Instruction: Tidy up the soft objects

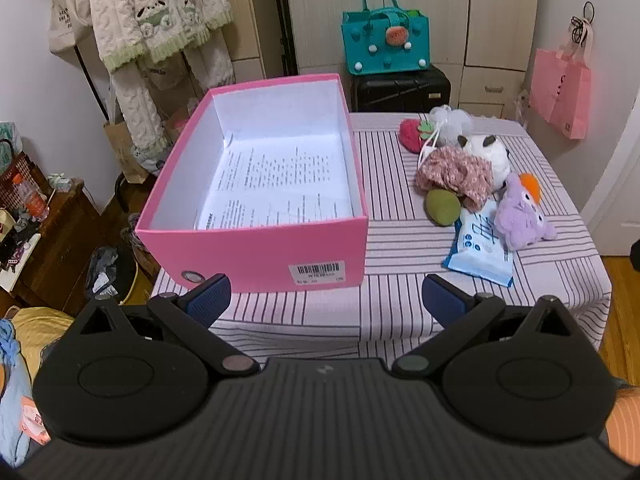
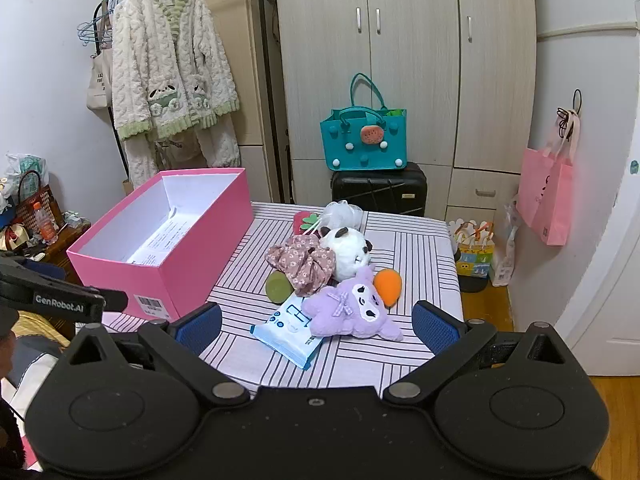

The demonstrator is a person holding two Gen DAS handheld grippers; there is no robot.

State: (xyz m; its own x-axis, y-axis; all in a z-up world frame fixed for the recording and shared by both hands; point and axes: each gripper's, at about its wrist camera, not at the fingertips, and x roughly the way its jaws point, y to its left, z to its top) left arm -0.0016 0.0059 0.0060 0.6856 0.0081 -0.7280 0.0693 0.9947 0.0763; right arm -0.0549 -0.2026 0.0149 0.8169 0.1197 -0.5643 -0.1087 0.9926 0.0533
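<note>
An open pink box [image 1: 256, 256] [image 2: 176, 276] with printed paper inside stands on the left of the striped table. To its right lies a pile of soft things: a purple plush [image 1: 520, 216] [image 2: 352, 312], a white panda plush [image 1: 490, 156] [image 2: 348, 252], a floral fabric piece [image 1: 452, 174] [image 2: 304, 262], a green pad [image 1: 442, 208] [image 2: 278, 286], a red strawberry plush [image 1: 412, 134], a white mesh puff [image 1: 452, 118] and a blue wipes pack [image 1: 478, 250] [image 2: 290, 332]. My left gripper [image 1: 326, 300] is open and empty before the box. My right gripper [image 2: 316, 324] is open and empty, near the purple plush.
The striped table [image 1: 400, 312] [image 2: 400, 356] ends at a near edge under both grippers. A black suitcase [image 2: 380, 190] with a teal bag [image 2: 364, 136] stands behind it. A clothes rack [image 2: 168, 72] is at the left, a pink bag [image 2: 548, 196] on the right wall.
</note>
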